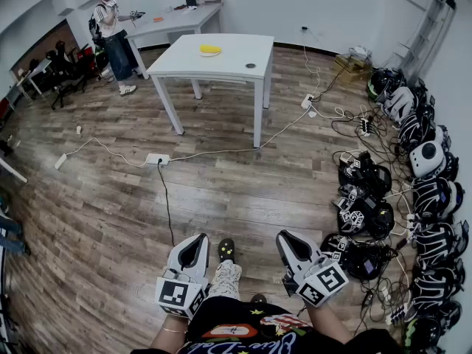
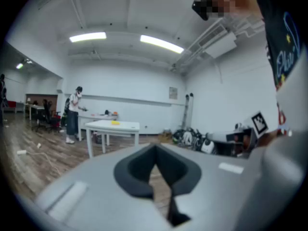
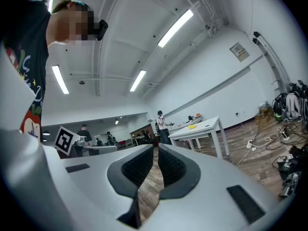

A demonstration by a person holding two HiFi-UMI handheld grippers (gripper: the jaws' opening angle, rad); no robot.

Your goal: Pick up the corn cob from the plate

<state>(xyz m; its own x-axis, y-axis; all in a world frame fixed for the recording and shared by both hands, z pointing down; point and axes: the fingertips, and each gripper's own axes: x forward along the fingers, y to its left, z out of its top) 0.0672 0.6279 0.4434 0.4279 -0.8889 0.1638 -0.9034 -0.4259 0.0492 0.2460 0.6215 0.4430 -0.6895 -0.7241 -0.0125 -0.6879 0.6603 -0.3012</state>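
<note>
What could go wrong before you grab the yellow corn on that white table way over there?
1. A white cable and a power strip lie across the floor before the table; a foot might catch there.
2. The left gripper and right gripper are both shut; unopened, one would probably just nudge the corn cob.
3. Piled gear and tangled wires crowd the floor at the right, another trip hazard.

Yellow obj [image 1: 210, 49] on far table [image 1: 228, 66] too small to ID; wearer's forearms [image 1: 168, 335] cut off btm edge
</note>
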